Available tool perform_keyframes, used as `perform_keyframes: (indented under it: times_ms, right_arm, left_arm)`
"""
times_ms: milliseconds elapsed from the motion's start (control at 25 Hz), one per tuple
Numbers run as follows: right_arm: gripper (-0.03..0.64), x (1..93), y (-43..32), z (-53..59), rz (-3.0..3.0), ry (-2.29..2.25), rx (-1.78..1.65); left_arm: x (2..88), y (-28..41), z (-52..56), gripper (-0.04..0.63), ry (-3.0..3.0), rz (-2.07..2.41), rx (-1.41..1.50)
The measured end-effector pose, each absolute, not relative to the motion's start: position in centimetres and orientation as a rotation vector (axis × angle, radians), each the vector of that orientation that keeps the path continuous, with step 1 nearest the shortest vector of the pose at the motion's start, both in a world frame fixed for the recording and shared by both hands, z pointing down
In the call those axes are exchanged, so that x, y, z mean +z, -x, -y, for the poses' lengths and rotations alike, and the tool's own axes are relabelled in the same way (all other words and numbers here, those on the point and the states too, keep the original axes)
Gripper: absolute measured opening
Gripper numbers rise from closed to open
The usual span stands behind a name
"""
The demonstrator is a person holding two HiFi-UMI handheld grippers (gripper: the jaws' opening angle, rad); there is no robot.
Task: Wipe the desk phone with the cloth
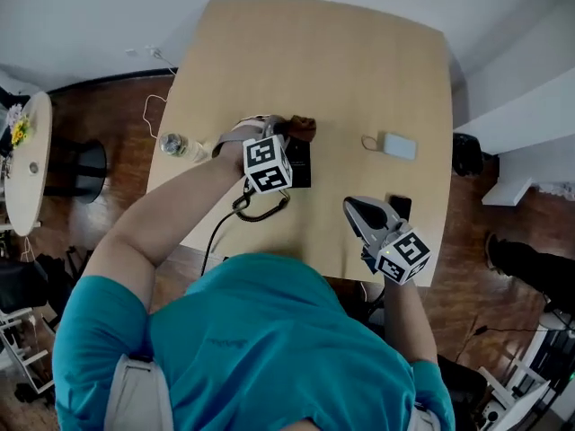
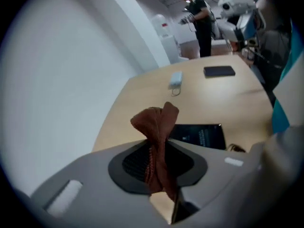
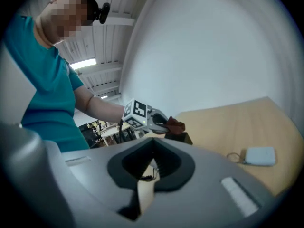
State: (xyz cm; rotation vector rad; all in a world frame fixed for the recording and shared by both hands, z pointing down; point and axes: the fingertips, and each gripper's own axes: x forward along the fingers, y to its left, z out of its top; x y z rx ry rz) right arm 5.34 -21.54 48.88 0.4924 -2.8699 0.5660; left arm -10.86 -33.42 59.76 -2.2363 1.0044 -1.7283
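Left tongs [image 2: 159, 160]: clamped on the cloth, which stands up between them in a crumpled tuft.
Cloth [image 2: 154, 122]: brown, gripped by its lower part, its free end past the tips of the left tongs and over the far end of the desk phone. Whether it touches the phone cannot be told.
Desk phone [image 2: 199, 135]: black, flat on the counter [image 1: 341, 70], just beneath and to the right of the left tongs.
Coiled cord [image 1: 262, 210]: behind the left tongs, beside the phone's near end.
Right tongs [image 3: 151, 170]: together with nothing between them, held above the counter's near edge, well apart from the left tongs and the phone.
White device [image 1: 398, 145]: ahead of the right tongs, with a small cord loop.
Black flat item [image 1: 400, 206]: just beside the right tongs.
Bottle [image 1: 174, 145]: at the counter's edge, left of the left tongs.
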Motion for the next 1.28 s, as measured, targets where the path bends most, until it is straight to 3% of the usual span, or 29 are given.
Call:
perform_keyframes:
  times_ms: [320, 960, 1280]
  right_arm:
    - [0.002, 50.6, -4.1, 20.6, 2.826, -0.570, 0.664]
    - [0.002, 51.3, -4.4, 20.1, 2.820, -0.582, 0.680]
    - [0.002, 50.7, -5.1, 20.7, 2.827, -0.618, 0.665]
  left_arm:
    - [63.2, 9.8, 35.9, 0.100, 2.018, -0.936, -1.828]
    - [70.9, 3.6, 19.9, 0.098, 2.170, -0.449, -1.930]
    - [62.5, 11.0, 34.6, 0.098, 2.117, -0.894, -1.888]
